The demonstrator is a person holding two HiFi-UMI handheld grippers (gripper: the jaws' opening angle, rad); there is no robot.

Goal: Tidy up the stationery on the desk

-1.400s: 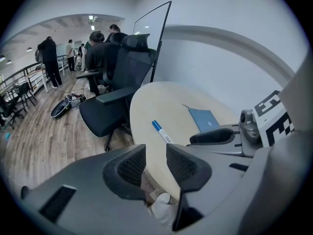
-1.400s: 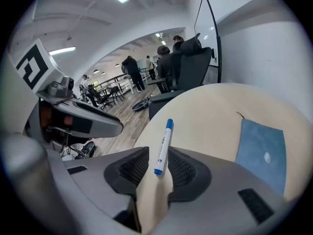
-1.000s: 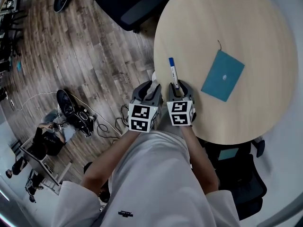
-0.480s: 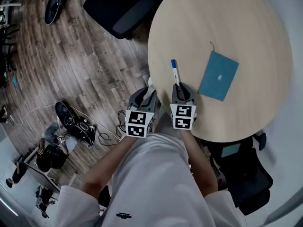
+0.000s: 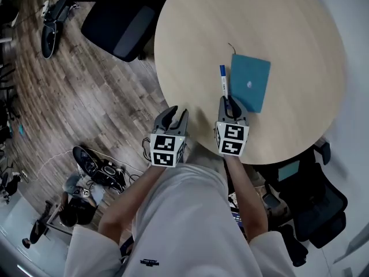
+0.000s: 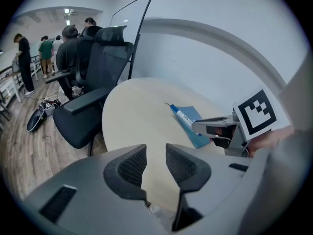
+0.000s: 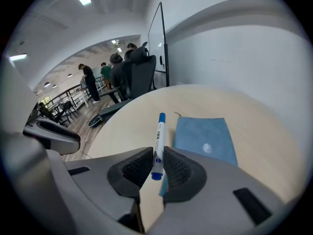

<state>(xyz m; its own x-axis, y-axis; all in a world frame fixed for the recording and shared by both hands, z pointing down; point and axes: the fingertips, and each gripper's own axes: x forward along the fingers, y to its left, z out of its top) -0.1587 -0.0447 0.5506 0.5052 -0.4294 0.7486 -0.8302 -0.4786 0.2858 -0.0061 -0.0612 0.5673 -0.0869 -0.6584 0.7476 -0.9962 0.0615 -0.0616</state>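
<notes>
The right tongs, having just been closing, are clenching 1 blue-capped marker by its end, just beside the teal pouch lying on the round worktop. The left tongs are hovering released, nothing between them.

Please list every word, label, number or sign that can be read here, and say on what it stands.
None reads as words.
The marker, between the right gripper fingers, which have just been closing: barrel print, too small.
The blue pouch: white mark, blurred.
The left gripper and right gripper cubes: square black-and-white patterns, no letters.
The white garment: dark logo, too small.
</notes>
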